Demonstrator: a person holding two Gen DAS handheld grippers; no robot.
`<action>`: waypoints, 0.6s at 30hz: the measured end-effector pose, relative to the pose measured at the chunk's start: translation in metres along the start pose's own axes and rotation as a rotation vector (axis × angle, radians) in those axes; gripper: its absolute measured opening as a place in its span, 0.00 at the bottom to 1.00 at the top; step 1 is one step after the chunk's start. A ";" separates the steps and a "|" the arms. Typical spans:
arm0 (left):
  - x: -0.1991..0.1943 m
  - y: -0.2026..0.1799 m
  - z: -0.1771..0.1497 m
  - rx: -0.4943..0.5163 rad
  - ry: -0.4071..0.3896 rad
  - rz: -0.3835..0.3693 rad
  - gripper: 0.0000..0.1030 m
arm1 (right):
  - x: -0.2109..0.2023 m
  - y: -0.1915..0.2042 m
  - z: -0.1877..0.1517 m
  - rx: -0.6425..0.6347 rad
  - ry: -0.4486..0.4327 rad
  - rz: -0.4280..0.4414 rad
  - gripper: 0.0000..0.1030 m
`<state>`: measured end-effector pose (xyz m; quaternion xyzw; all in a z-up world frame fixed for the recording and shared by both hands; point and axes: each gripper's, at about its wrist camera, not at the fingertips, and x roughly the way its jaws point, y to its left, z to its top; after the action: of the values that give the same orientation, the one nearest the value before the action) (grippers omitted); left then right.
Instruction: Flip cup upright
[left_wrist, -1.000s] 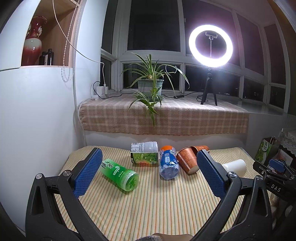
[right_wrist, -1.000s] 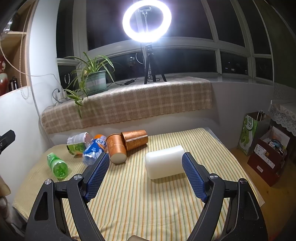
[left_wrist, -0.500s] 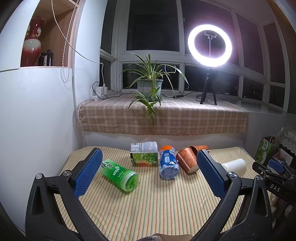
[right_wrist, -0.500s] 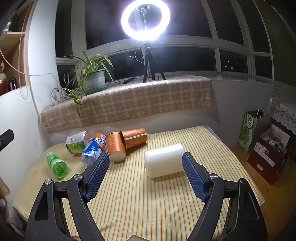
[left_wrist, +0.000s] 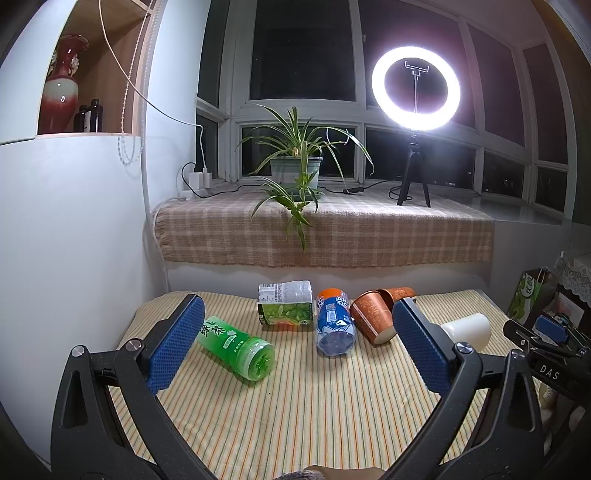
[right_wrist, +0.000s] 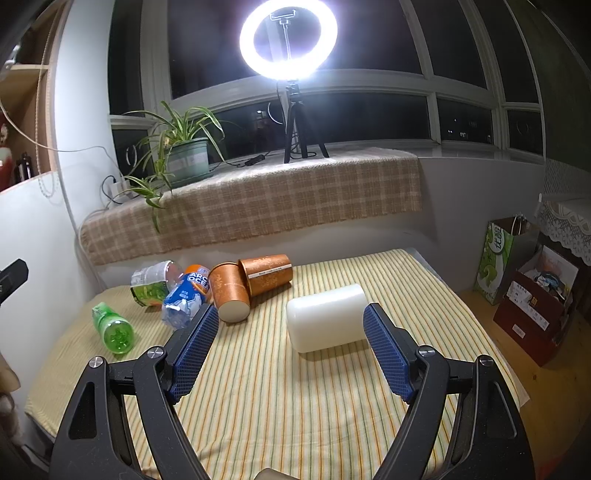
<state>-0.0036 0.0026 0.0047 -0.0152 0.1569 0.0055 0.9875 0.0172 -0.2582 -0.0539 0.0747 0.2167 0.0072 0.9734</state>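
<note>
White cup (right_wrist: 325, 320) lies on its side on the striped cloth (right_wrist: 295, 398), just ahead of your right gripper (right_wrist: 291, 328). Both your grippers, left (left_wrist: 299, 325) included, are wide open, holding nothing.

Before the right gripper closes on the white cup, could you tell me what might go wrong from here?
1. The white cup lies on its side on the striped cloth; a push from one of the fingers may roll it away.
2. The right gripper is open, and its left finger sits near the copper cups, which it might nudge.
3. The cup lies toward the table's right side, so it may roll off that edge.
</note>
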 end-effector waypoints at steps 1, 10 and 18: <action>0.001 0.000 0.000 0.000 0.000 -0.001 1.00 | 0.000 0.000 0.000 0.000 0.000 0.000 0.78; 0.001 -0.001 0.000 0.001 0.001 0.000 1.00 | 0.000 -0.001 0.000 0.001 0.001 -0.001 0.78; -0.001 -0.003 0.000 0.009 0.006 -0.005 1.00 | 0.001 -0.005 -0.002 0.008 0.010 -0.001 0.78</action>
<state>-0.0040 0.0000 0.0051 -0.0110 0.1600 0.0020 0.9870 0.0171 -0.2632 -0.0572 0.0783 0.2214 0.0064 0.9720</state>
